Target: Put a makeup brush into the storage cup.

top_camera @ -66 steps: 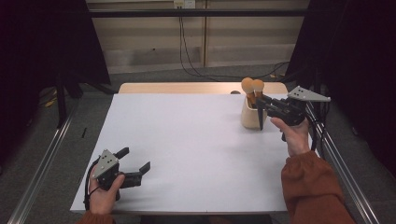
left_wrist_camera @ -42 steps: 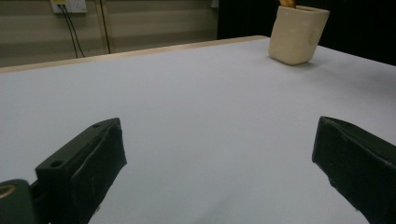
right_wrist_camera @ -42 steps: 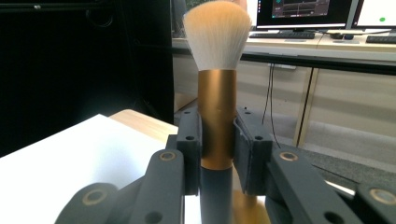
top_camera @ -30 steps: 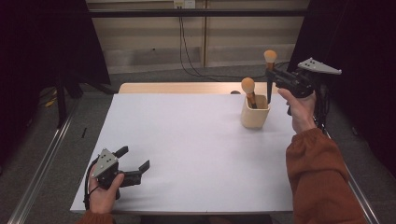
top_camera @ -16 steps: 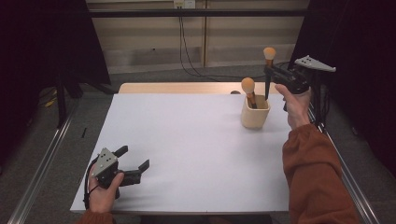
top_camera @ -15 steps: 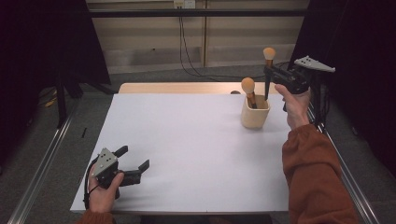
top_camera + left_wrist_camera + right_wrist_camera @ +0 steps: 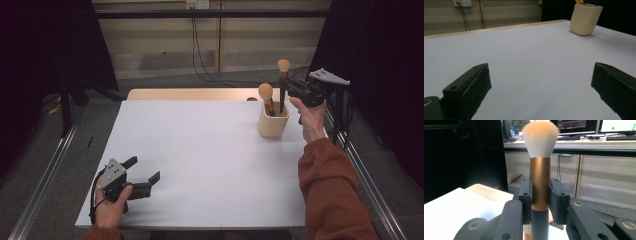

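Note:
My right gripper (image 7: 286, 91) is shut on a makeup brush (image 7: 283, 82) and holds it upright over the cream cup (image 7: 273, 125) at the table's far right, its dark handle reaching down into the cup. In the right gripper view the pads (image 7: 525, 200) clamp the brush's copper ferrule (image 7: 539, 185) below the pale bristles. A second brush (image 7: 266, 96) stands in the cup. My left gripper (image 7: 142, 175) rests open near the table's front left corner, nothing between its jaws. The cup (image 7: 585, 18) appears far off in the left gripper view.
The white table top (image 7: 200, 150) has a wooden strip (image 7: 190, 94) along its far edge. Metal rails (image 7: 45, 175) run on the floor at both sides. Cables (image 7: 200, 55) hang by the back wall.
The right gripper has come down and slightly left with the brush, bringing its handle into the cup. The left gripper has stayed put.

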A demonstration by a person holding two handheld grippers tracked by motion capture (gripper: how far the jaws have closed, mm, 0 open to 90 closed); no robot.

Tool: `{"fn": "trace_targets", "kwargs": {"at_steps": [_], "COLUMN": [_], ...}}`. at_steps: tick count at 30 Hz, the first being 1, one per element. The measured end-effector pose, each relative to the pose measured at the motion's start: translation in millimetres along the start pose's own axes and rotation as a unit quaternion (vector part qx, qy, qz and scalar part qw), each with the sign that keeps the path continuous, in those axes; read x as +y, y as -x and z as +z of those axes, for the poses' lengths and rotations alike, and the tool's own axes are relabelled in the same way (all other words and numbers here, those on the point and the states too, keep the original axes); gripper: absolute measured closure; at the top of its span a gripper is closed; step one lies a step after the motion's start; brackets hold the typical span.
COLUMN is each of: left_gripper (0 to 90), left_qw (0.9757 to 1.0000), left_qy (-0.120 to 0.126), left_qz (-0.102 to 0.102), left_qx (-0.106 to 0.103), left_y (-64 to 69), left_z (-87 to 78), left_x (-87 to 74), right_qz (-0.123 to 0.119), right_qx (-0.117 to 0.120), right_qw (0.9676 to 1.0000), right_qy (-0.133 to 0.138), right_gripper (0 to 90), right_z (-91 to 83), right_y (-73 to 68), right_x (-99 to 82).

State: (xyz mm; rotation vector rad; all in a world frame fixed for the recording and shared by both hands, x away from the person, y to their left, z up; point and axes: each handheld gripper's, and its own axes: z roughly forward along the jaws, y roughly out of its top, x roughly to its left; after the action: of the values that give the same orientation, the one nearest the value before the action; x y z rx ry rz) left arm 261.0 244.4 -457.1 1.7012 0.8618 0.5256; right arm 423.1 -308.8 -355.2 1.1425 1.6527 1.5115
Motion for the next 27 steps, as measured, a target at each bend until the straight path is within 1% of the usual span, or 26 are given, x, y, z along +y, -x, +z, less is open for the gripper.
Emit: {"fn": "trace_targets", "kwargs": {"at_steps": [6, 8, 9, 13, 15, 17, 22, 23, 24, 27], "left_gripper": [2.4, 2.4, 2.4, 2.4, 2.4, 2.4, 2.4, 2.4, 2.4, 2.4], "left_qw": [1.0000, 1.0000, 1.0000, 1.0000, 1.0000, 1.0000, 1.0000, 1.0000, 1.0000, 1.0000], "left_qy": [0.001, 0.001, 0.000, 0.000, 0.000, -0.001, 0.000, 0.001, 0.001, 0.000], "left_qz": [0.002, 0.002, 0.001, -0.001, -0.001, 0.000, 0.002, 0.000, 0.002, 0.000], "left_qx": [0.000, 0.001, -0.001, 0.002, 0.001, 0.001, 0.003, 0.004, 0.005, 0.005], "left_y": [-0.8, -0.8, -0.6, -0.9, -0.6, -0.3, -1.1, -0.7, -1.0, -1.5], "left_z": [-0.5, -0.5, -0.5, -0.7, -0.6, -0.8, -1.5, -1.6, -1.7, -1.3], "left_x": [0.0, -0.1, -0.2, -0.4, -0.4, -0.4, -0.8, -0.8, -0.6, -1.1], "right_qz": [-0.001, 0.005, 0.003, 0.008, 0.014, 0.009, 0.012, 0.013, 0.013, 0.021], "right_qx": [0.002, 0.002, 0.000, 0.000, 0.002, 0.001, 0.000, -0.001, -0.001, 0.003], "right_qw": [1.0000, 1.0000, 1.0000, 0.9999, 0.9999, 0.9999, 0.9997, 0.9996, 0.9996, 0.9995], "right_qy": [0.002, 0.000, -0.002, -0.008, -0.007, -0.012, -0.022, -0.025, -0.024, -0.022], "right_gripper": [74.3, 74.3, 74.3, 74.3, 74.3, 74.3, 74.3, 74.3, 74.3, 74.3], "right_z": [0.1, 0.4, 0.4, 0.4, -0.6, -1.5, -2.4, -2.3, -2.3, -3.0], "right_y": [0.6, 1.5, 2.0, 3.3, 4.0, 3.8, 7.0, 6.8, 6.8, 5.5], "right_x": [-3.1, -6.7, -9.1, -17.9, -20.3, -22.0, -31.9, -33.8, -34.7, -37.5]}}
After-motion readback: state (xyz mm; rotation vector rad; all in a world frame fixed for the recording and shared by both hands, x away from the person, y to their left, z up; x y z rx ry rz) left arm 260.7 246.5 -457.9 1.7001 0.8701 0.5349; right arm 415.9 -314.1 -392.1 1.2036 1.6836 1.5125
